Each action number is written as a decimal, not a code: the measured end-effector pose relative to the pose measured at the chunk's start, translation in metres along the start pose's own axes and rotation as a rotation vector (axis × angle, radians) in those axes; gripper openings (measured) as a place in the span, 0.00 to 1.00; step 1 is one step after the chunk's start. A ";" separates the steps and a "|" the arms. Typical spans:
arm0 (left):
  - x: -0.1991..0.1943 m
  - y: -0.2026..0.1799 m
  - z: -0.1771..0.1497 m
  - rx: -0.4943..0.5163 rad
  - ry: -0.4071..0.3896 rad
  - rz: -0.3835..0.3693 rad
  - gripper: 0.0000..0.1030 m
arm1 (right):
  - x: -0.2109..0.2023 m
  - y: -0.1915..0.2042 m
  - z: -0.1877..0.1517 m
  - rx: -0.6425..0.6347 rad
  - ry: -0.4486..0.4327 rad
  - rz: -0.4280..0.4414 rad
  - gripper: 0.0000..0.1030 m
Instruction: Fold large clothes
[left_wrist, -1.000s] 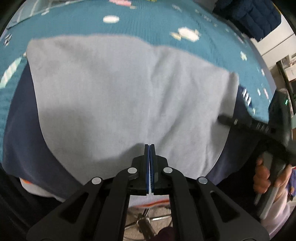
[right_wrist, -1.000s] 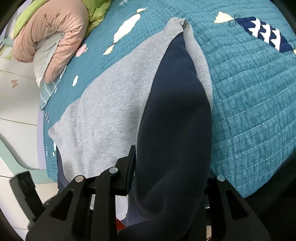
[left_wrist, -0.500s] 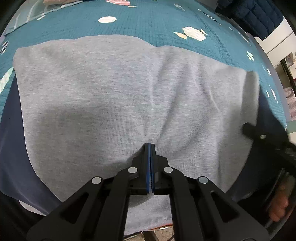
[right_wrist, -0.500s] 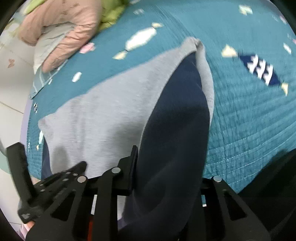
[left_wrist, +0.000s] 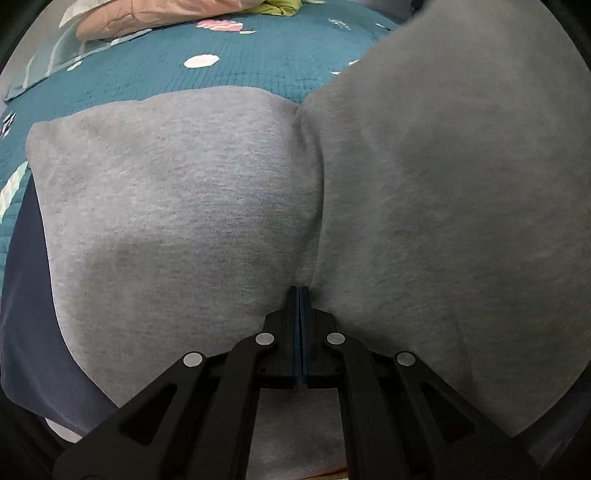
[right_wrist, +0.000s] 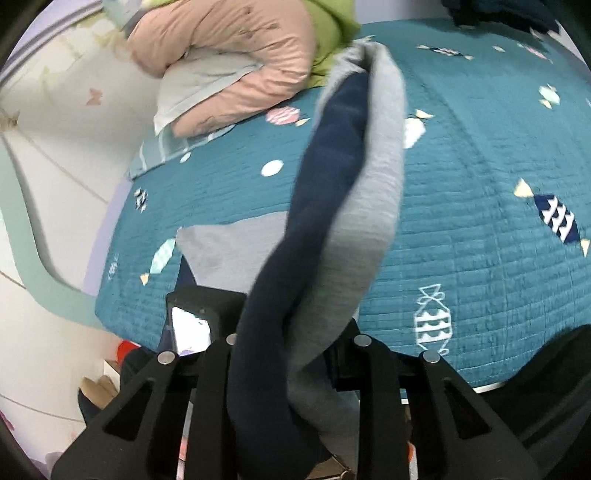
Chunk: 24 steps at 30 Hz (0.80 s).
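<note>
On the teal quilt (right_wrist: 461, 229), the grey sweatshirt's (left_wrist: 166, 206) right half has risen, bunched in the clamped right gripper (right_wrist: 295, 354); the left gripper (left_wrist: 299, 295), clenched, pins its middle.

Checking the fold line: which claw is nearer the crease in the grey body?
Left. The left claw is shut at the crease; the right claw grips the lifted sleeve, away from it.

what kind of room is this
Most likely a bedroom. The grey and navy garment lies on a bed covered with a teal quilted bedspread printed with sweets. A pink duvet and a pale pillow are piled at its far end, beside a wall with butterfly pictures.
</note>
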<state>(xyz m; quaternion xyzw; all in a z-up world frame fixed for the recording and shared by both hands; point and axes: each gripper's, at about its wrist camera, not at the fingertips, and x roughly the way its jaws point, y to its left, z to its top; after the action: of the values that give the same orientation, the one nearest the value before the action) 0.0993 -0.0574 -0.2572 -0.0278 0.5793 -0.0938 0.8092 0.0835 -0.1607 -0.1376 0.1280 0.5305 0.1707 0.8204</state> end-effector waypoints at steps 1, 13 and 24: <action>-0.006 -0.001 0.001 0.008 0.008 0.003 0.03 | 0.000 0.005 0.001 -0.009 0.002 -0.009 0.21; -0.100 0.086 -0.011 -0.074 -0.122 0.144 0.03 | 0.050 0.089 0.008 -0.104 0.113 -0.010 0.21; -0.124 0.188 -0.062 -0.332 -0.077 0.224 0.03 | 0.173 0.150 -0.011 -0.139 0.295 -0.123 0.40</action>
<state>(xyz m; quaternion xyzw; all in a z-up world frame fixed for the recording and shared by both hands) 0.0253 0.1539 -0.1910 -0.0996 0.5551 0.0948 0.8204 0.1178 0.0481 -0.2263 0.0118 0.6390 0.1735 0.7493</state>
